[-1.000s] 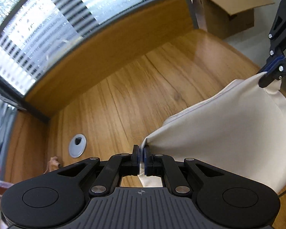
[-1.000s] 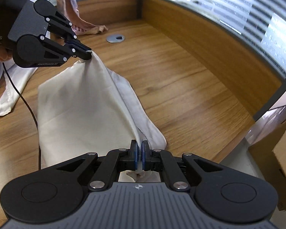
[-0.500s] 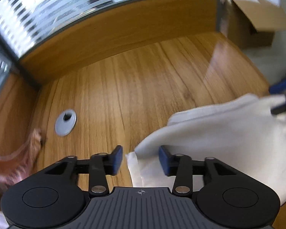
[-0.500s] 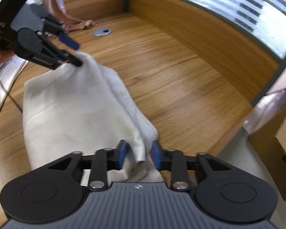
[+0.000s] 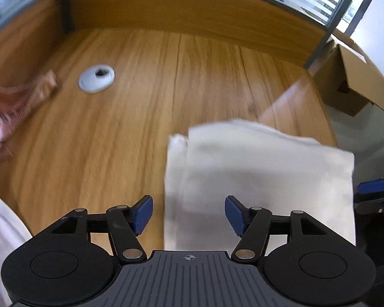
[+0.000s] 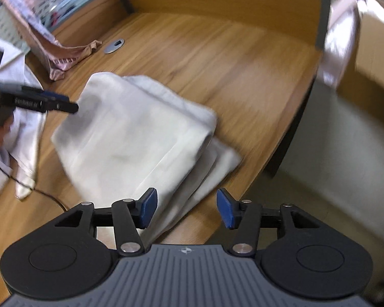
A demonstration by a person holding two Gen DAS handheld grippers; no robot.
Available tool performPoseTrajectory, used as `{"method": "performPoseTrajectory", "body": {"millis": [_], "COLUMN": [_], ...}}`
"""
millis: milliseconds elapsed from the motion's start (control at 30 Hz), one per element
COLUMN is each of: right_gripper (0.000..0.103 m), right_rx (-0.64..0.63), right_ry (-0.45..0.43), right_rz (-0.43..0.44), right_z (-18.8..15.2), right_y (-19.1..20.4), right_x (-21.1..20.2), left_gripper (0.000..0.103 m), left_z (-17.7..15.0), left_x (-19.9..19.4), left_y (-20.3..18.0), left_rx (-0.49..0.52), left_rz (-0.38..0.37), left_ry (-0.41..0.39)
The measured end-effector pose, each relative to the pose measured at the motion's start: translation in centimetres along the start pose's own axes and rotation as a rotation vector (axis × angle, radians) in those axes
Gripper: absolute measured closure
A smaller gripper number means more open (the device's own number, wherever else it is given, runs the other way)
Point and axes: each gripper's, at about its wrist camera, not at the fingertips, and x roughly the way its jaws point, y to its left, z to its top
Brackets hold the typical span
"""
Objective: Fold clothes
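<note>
A cream garment (image 5: 258, 179) lies folded in layers on the wooden desk (image 5: 146, 97), near its right edge. My left gripper (image 5: 188, 213) hangs over the garment's near left corner; its jaws are opening and the blue pads touch no cloth. In the right wrist view the same cream garment (image 6: 130, 138) shows its stacked folds. My right gripper (image 6: 187, 208) is above its near end with jaws opening, the cloth lying loose below them. The left gripper (image 6: 61, 103) also shows at that view's left, beside the garment's far corner.
A pink garment (image 6: 61, 56) and a white garment (image 6: 20, 117) lie at the desk's left. A round grey cable grommet (image 5: 96, 78) sits in the desk. A cardboard box (image 5: 350, 81) stands beyond the desk's right edge (image 6: 289, 143). A black cable (image 6: 46, 194) trails near the front.
Both grippers let go of the cream garment's corners and opened. The lifted cloth dropped flat onto the desk in a fold. Both views rolled and shifted.
</note>
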Motion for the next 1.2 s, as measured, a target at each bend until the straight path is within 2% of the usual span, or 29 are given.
{"method": "performPoseTrajectory", "body": {"millis": [67, 133, 267, 300, 333, 400, 433, 633, 700, 933, 1200], "right_gripper": [0.045, 0.045, 0.046, 0.053, 0.073, 0.095, 0.098, 0.099, 0.099, 0.099, 0.102], "right_rx": [0.055, 0.078, 0.054, 0.045, 0.032, -0.002, -0.017, -0.097, -0.136, -0.342, -0.593], "right_ry": [0.014, 0.022, 0.043, 0.050, 0.057, 0.064, 0.058, 0.056, 0.065, 0.106, 0.143], "right_rz": [0.029, 0.051, 0.065, 0.064, 0.055, 0.037, 0.027, -0.004, -0.013, -0.035, -0.037], "right_z": [-0.8, -1.6, -2.8, -3.1, -3.4, -3.6, -3.6, -1.7, -0.8, 4.3, 11.4], "right_y": [0.3, 0.9, 2.6, 3.0, 3.4, 3.9, 4.0, 2.6, 1.7, -1.9, -5.4], "right_x": [0.2, 0.5, 1.3, 1.5, 1.8, 2.2, 2.1, 1.6, 1.5, 1.9, 3.9], "left_gripper": [0.040, 0.053, 0.062, 0.073, 0.079, 0.082, 0.083, 0.083, 0.083, 0.082, 0.081], "left_z": [-1.1, -2.1, -3.7, -4.1, -4.4, -5.1, -5.4, -7.6, -8.4, -10.6, -11.6], "left_x": [0.2, 0.3, 0.2, 0.2, 0.1, -0.1, -0.2, -0.8, -0.9, -0.8, -0.4], "left_y": [0.1, 0.2, 0.3, 0.3, 0.2, 0.2, 0.2, -1.3, -2.3, -6.9, -12.3], "left_rx": [-0.006, -0.012, -0.035, -0.041, -0.049, -0.072, -0.090, -0.209, -0.279, -0.467, -0.678], "left_rz": [-0.008, -0.029, -0.051, -0.050, -0.049, -0.047, -0.047, -0.037, -0.032, -0.033, 0.085], "left_ry": [0.010, 0.012, -0.010, -0.011, -0.013, -0.016, -0.014, -0.014, -0.014, -0.051, -0.098]}}
